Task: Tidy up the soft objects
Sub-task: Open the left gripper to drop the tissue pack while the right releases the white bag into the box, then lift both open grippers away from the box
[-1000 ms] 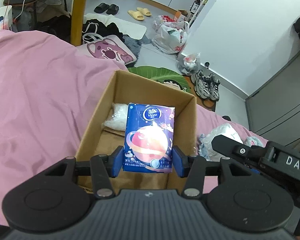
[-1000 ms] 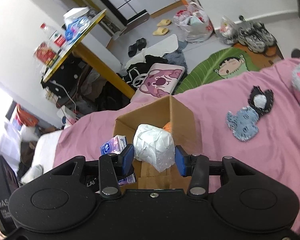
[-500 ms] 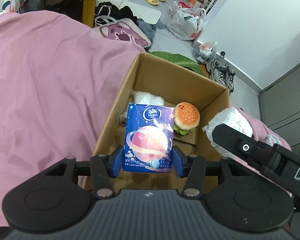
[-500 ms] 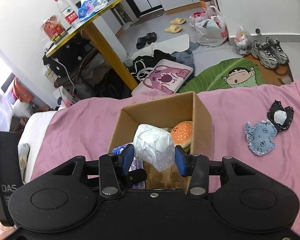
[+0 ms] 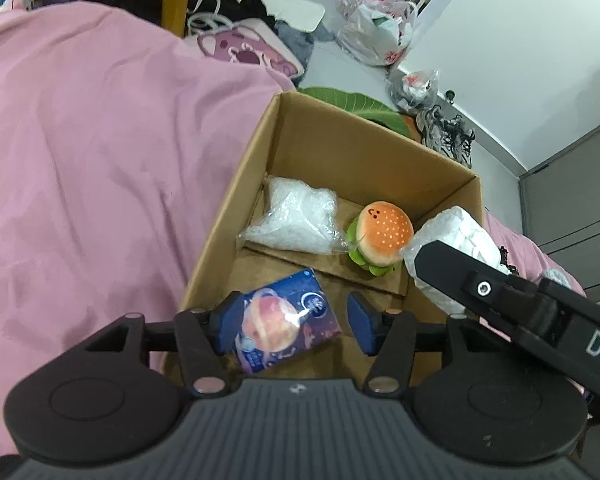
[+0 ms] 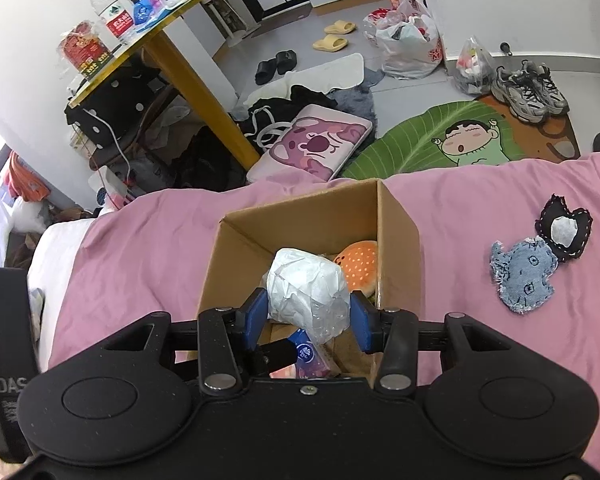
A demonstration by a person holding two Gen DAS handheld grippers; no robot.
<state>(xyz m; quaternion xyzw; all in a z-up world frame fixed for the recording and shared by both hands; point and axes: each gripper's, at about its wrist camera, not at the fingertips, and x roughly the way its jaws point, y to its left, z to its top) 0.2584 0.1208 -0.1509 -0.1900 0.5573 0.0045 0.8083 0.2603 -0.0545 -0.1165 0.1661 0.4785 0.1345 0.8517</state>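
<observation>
An open cardboard box [image 5: 236,200] stands on the pink bed [image 5: 80,160]. Inside lie a clear bag of white filling [image 5: 296,220] and a burger plush [image 5: 384,238]. My left gripper [image 5: 292,322] is open over the box's near end. The blue tissue pack [image 5: 284,330] lies tilted between its fingers, touching only the left one. My right gripper [image 6: 310,312] is shut on a white wrapped bundle [image 6: 308,284] above the box [image 6: 400,232]. The bundle also shows in the left wrist view [image 5: 452,240].
Two fabric patches, one denim [image 6: 524,276] and one black [image 6: 564,230], lie on the bed right of the box. Beyond the bed edge are a pink cushion [image 6: 312,144], a green leaf rug [image 6: 420,140], shoes [image 6: 528,88], bags and a yellow table [image 6: 148,28].
My left gripper opened and the tissue pack dropped from upright to tilted inside the box. Both grippers moved in over the box, showing more of its inside.
</observation>
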